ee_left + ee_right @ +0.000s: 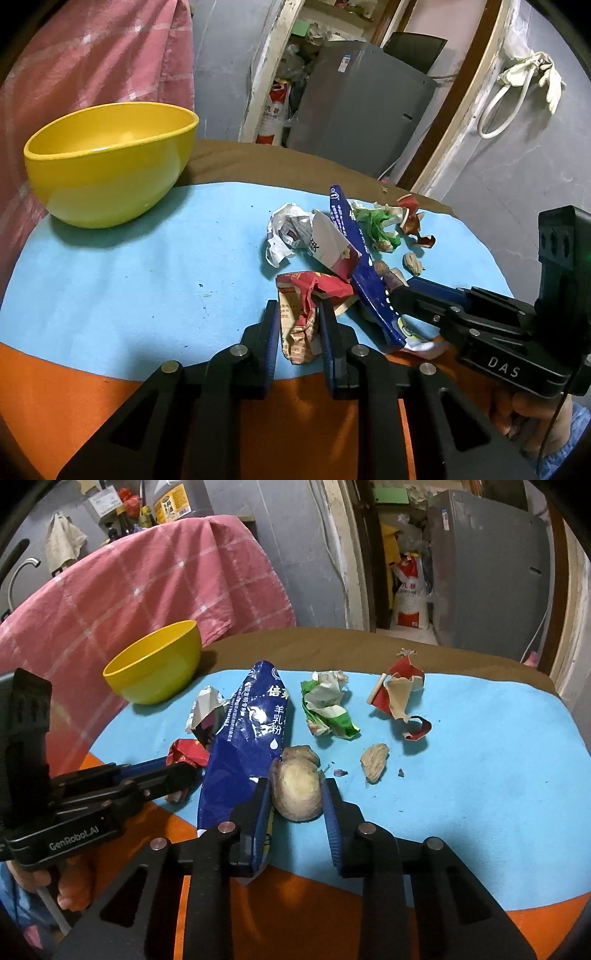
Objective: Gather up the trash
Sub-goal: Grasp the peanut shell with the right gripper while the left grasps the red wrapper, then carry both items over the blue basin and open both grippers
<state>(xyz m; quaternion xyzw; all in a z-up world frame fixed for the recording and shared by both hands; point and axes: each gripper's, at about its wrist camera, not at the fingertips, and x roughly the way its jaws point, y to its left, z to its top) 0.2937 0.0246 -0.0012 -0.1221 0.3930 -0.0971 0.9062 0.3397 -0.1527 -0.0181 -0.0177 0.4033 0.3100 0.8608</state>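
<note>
A glossy, smooth plastic yellow bowl [110, 162] is sitting at the upper left of the left wrist frame on a matt, felt-like blue mat [147, 280], which is lying over a smooth orange surface [92, 398] and a dull brown cloth [277, 162]. At the centre, a crumpled red paper wrapper [301, 317] is showing rough creases, while the blue pouch [243, 746] is gleaming like shiny foil-plastic. The left gripper [297, 314] is looking like matt black plastic with ribbed blue pads and bright metal pins, and a woven pink checked cloth [147, 583] is draping at the upper left.
</note>
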